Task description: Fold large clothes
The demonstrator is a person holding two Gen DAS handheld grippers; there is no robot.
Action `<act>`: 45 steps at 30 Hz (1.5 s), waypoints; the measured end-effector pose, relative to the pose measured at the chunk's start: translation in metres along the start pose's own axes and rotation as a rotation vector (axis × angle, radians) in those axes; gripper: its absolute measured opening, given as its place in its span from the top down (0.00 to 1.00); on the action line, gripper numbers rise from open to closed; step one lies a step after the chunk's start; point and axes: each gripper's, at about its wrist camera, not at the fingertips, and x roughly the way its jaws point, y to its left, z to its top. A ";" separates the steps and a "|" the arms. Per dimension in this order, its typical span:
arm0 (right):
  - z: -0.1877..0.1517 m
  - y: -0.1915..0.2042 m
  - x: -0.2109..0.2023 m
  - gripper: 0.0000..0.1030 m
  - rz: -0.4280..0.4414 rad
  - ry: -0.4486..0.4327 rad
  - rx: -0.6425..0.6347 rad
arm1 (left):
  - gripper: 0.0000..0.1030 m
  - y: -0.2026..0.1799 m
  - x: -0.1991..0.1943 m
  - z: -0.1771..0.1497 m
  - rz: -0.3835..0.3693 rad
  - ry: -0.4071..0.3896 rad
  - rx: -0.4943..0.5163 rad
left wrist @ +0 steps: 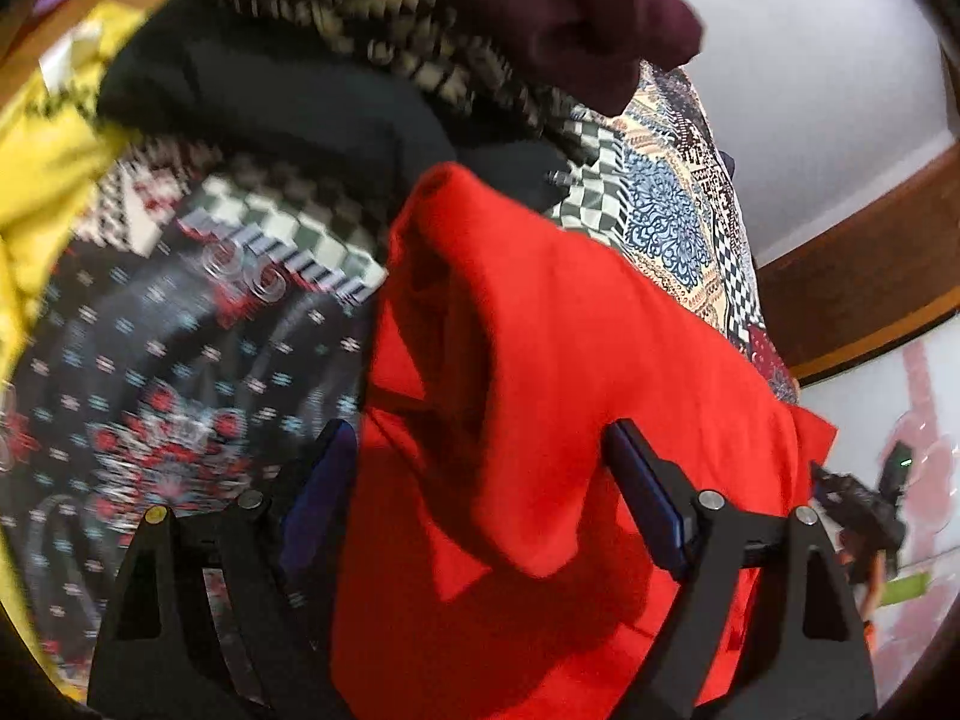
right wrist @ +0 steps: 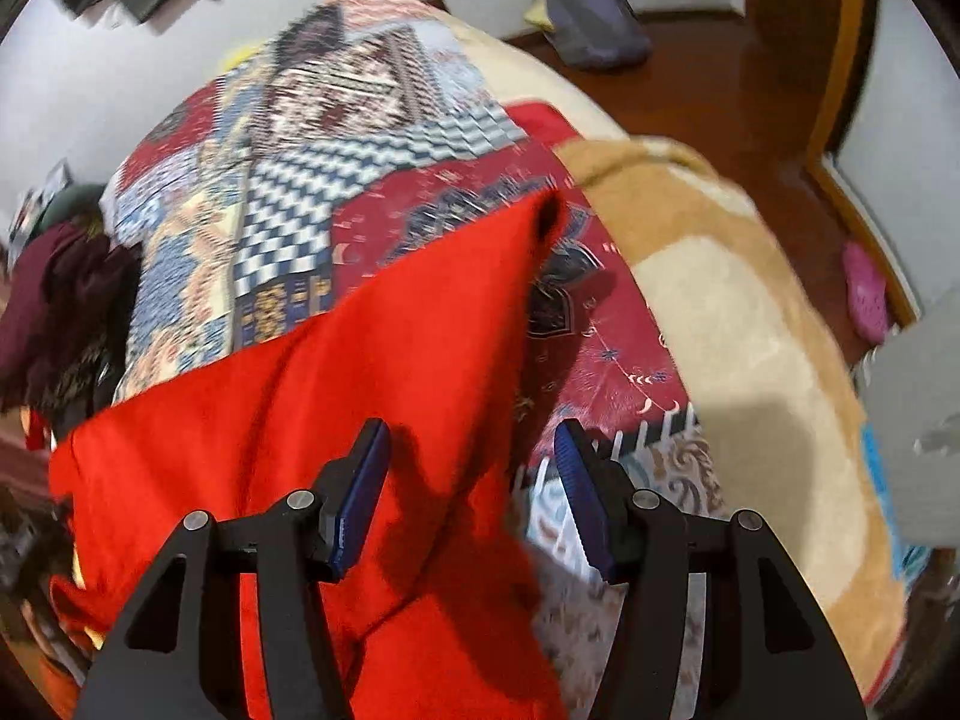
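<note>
1. The red garment [left wrist: 558, 396] lies spread on the bed, over a patchwork bedspread [left wrist: 678, 210], and reaches toward the bed's near edge in both wrist views.
2. The left gripper [left wrist: 480, 480] hangs over the garment with its fingers [left wrist: 645, 495] wide apart; red cloth lies between them, but the blue pads do not press on it.
3. The right gripper [right wrist: 474, 498] stands over the garment's [right wrist: 336, 396] right border with its fingers [right wrist: 360, 498] apart, one over red cloth and the other over the fringed edge of the bedspread [right wrist: 360, 138]; nothing is pinched.
4. A pile of other clothes, with a maroon garment [left wrist: 540, 6] on top and a black garment [left wrist: 270, 96] under it, sits at the far side of the bed beyond the red garment.
5. A tan blanket [right wrist: 738, 312] covers the bed's right edge, beside the wooden floor [right wrist: 720, 78].
</note>
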 end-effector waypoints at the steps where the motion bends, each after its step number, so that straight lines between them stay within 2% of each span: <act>1: 0.002 -0.004 0.008 0.49 0.020 0.014 0.024 | 0.17 0.001 0.004 0.001 -0.022 0.004 -0.019; 7: 0.009 -0.004 0.017 0.47 0.112 -0.013 0.064 | 0.17 -0.006 0.010 0.009 -0.065 -0.031 -0.022; 8: 0.010 -0.003 0.019 0.46 0.117 -0.017 0.065 | 0.21 -0.009 0.011 0.009 -0.057 -0.039 -0.014; 9: 0.011 0.000 0.022 0.46 0.119 -0.022 0.061 | 0.26 -0.009 0.010 0.010 -0.053 -0.046 -0.010; 12: 0.013 0.010 0.024 0.51 0.101 -0.031 0.018 | 0.53 -0.014 0.006 0.012 -0.035 -0.092 0.003; 13: 0.014 0.015 0.023 0.59 0.093 -0.037 -0.007 | 0.66 -0.017 0.001 0.011 -0.031 -0.114 0.021; 14: 0.015 0.017 0.022 0.71 0.082 -0.043 -0.025 | 0.72 -0.020 -0.003 0.010 -0.020 -0.130 0.049; 16: 0.014 0.024 0.015 0.86 0.042 -0.066 -0.068 | 0.82 -0.028 -0.010 0.009 -0.005 -0.154 0.091; 21: 0.022 0.033 -0.006 0.89 0.066 -0.140 -0.112 | 0.86 -0.045 -0.034 0.016 -0.006 -0.210 0.152; 26: 0.038 0.054 -0.026 0.90 0.093 -0.213 -0.159 | 0.86 -0.063 -0.049 0.038 0.005 -0.269 0.192; 34: 0.075 0.082 -0.022 0.90 0.082 -0.293 -0.187 | 0.86 -0.068 -0.034 0.087 0.027 -0.297 0.187; 38: 0.089 0.086 -0.005 0.90 0.068 -0.282 -0.179 | 0.86 -0.070 -0.010 0.096 0.087 -0.287 0.220; 43: 0.100 0.084 0.024 0.90 -0.041 -0.252 -0.191 | 0.80 -0.064 0.012 0.093 0.161 -0.268 0.254; 45: 0.104 0.079 0.033 0.90 -0.073 -0.210 -0.212 | 0.77 -0.057 0.019 0.093 0.170 -0.250 0.251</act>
